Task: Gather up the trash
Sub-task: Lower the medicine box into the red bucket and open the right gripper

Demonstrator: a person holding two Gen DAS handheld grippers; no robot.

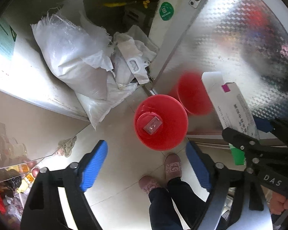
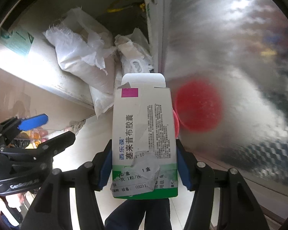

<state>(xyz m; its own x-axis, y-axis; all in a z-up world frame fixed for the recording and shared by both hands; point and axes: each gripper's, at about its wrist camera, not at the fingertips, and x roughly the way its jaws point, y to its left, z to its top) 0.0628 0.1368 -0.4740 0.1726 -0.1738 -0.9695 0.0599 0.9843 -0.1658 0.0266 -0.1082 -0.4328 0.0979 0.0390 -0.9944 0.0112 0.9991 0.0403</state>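
The left gripper (image 1: pixel 146 164) points down at the floor with its blue pads (image 1: pixel 94 165) spread wide and nothing between them. Above them, toward 12 o'clock in the left wrist view, a red bin (image 1: pixel 161 121) stands on pale floor tiles (image 1: pixel 121 172); a small clear packet (image 1: pixel 152 125) lies at its bottom. The bin's red reflection shows on the shiny patterned metal door (image 1: pixel 240 48) at 2 o'clock from it. At 10 o'clock from the bin, white sacks (image 1: pixel 73 57) and crumpled plastic bags spill from an open cabinet.

The right gripper (image 2: pixel 144 170) pinches a box (image 2: pixel 144 130), white and green with printed characters, a pink square near the top and a torn label near the bottom; its pads press the two long sides and the open flap points away from the camera. In the left wrist view that box (image 1: pixel 230 103) hangs at 3 o'clock from the bin, above the floor and not inside.

Two pink slippers (image 1: pixel 172 165) and dark trouser legs of the person show at 6 o'clock
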